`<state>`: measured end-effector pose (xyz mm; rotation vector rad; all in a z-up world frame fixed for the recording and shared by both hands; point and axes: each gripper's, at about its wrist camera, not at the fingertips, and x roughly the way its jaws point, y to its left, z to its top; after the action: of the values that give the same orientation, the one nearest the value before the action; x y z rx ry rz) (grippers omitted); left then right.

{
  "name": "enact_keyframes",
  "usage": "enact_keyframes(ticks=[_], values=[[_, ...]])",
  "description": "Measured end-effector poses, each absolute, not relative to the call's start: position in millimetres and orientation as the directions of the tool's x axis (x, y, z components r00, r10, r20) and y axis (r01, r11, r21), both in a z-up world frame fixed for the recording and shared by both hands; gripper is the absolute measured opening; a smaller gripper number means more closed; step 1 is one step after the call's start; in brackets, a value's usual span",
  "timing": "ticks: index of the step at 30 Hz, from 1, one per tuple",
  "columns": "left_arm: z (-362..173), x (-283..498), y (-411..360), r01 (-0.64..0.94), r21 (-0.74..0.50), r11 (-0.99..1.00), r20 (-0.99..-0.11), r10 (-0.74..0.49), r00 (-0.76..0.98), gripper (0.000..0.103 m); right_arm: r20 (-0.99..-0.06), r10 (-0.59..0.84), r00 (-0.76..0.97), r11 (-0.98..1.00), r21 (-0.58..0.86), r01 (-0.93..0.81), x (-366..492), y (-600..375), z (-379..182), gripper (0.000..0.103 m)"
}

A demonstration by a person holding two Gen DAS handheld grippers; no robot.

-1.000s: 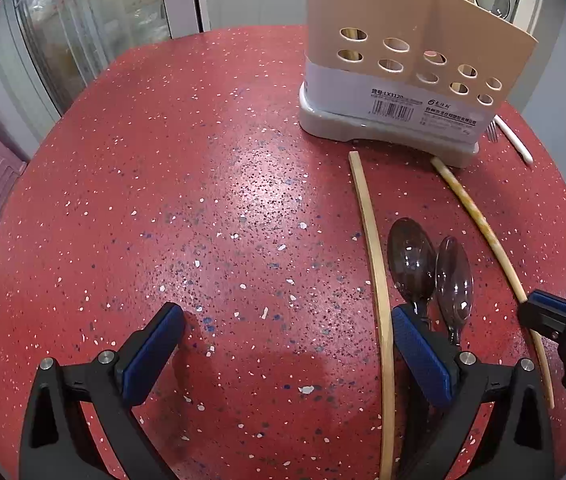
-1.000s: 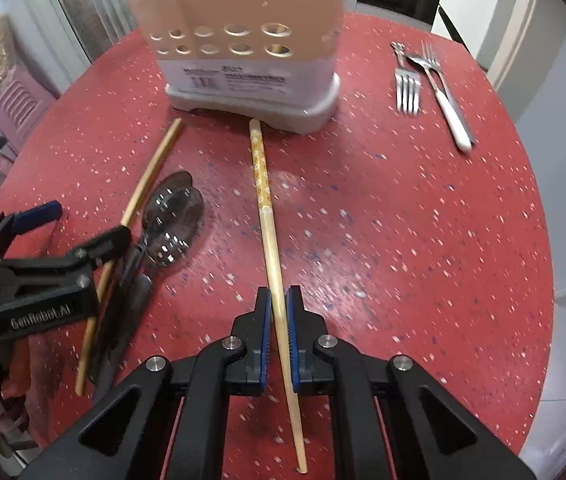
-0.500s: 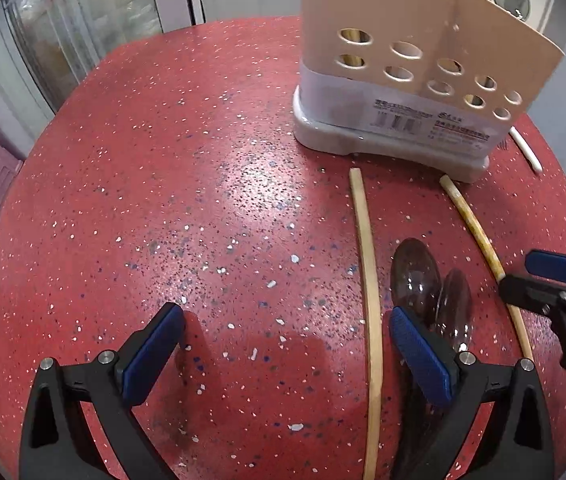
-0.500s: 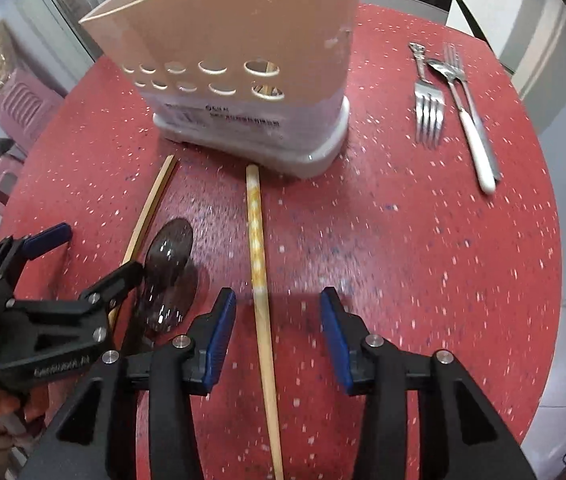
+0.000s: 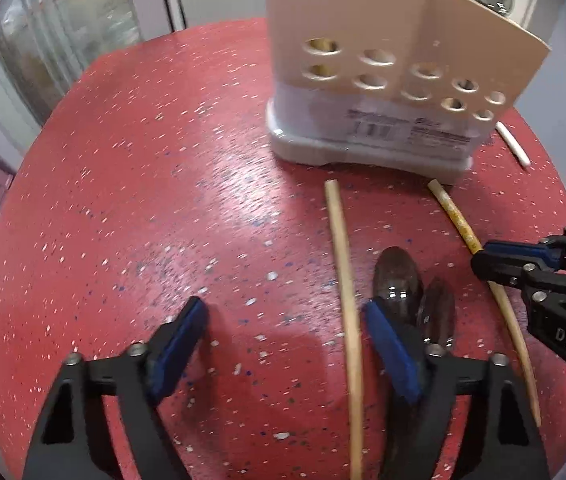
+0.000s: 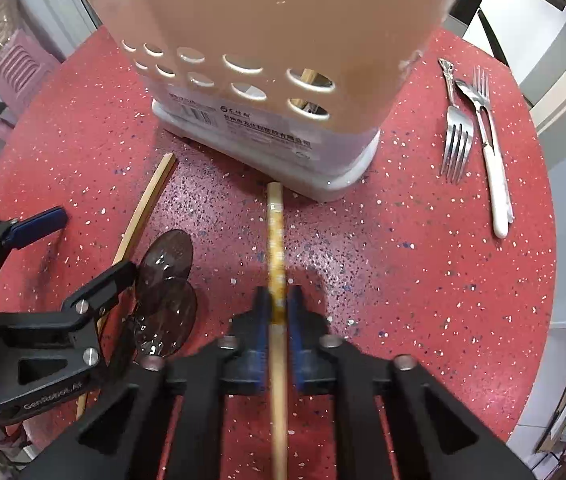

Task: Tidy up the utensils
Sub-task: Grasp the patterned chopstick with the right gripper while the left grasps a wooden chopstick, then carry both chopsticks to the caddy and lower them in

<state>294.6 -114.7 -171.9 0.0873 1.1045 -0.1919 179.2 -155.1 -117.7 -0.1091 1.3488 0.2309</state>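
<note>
**Right gripper clamped on the patterned chopstick, left gripper wide open over the table**

Your right gripper [image 6: 278, 312] has its blue pads closed against the patterned chopstick [image 6: 275, 232], pinching it partway along its length. The chopstick runs straight ahead of you, its far tip just short of the base of the beige utensil holder [image 6: 267, 60], and it looks slightly raised off the red speckled table [image 6: 423, 272], though you cannot tell for certain.

Your left gripper [image 5: 283, 344] is spread wide and holds nothing. Its right finger sits just beside the plain wooden chopstick [image 5: 345, 280], which lies flat on the table between the fingers, nearer the right one. Two dark translucent spoons [image 5: 399, 280] lie overlapping just right of that finger, bowls pointing toward the holder.

In the right wrist view, two forks [image 6: 457, 140] and a white-handled utensil [image 6: 497, 184] lie together on the table to the right of the holder, well apart from both grippers. More utensils show through the holder's round holes.
</note>
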Motion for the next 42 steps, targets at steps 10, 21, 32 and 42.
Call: enact_keyframes(ticks=[10, 21, 32, 42], values=[[-154, 301, -142, 0.311, -0.027, 0.950, -0.915, -0.149, 0.375, 0.028, -0.945, 0.188, 0.267, 0.972, 0.140, -0.187, 160, -195, -106, 0.008], [-118, 250, -109, 0.193, -0.097, 0.976, -0.793, -0.193, 0.577, 0.028, -0.837, 0.322, 0.442, 0.946, 0.272, -0.174, 118, -235, -60, 0.008], [-41, 205, -82, 0.149, -0.175, 0.973, -0.657, -0.228, 0.718, 0.028, -0.710, 0.388, 0.588, 0.919, 0.350, -0.183, 101, -244, -10, 0.008], [32, 210, -69, 0.170, -0.205, 0.964, -0.554, -0.257, 0.792, 0.028, -0.575, 0.389, 0.720, 0.905, 0.385, -0.181, 119, -257, 51, 0.008]])
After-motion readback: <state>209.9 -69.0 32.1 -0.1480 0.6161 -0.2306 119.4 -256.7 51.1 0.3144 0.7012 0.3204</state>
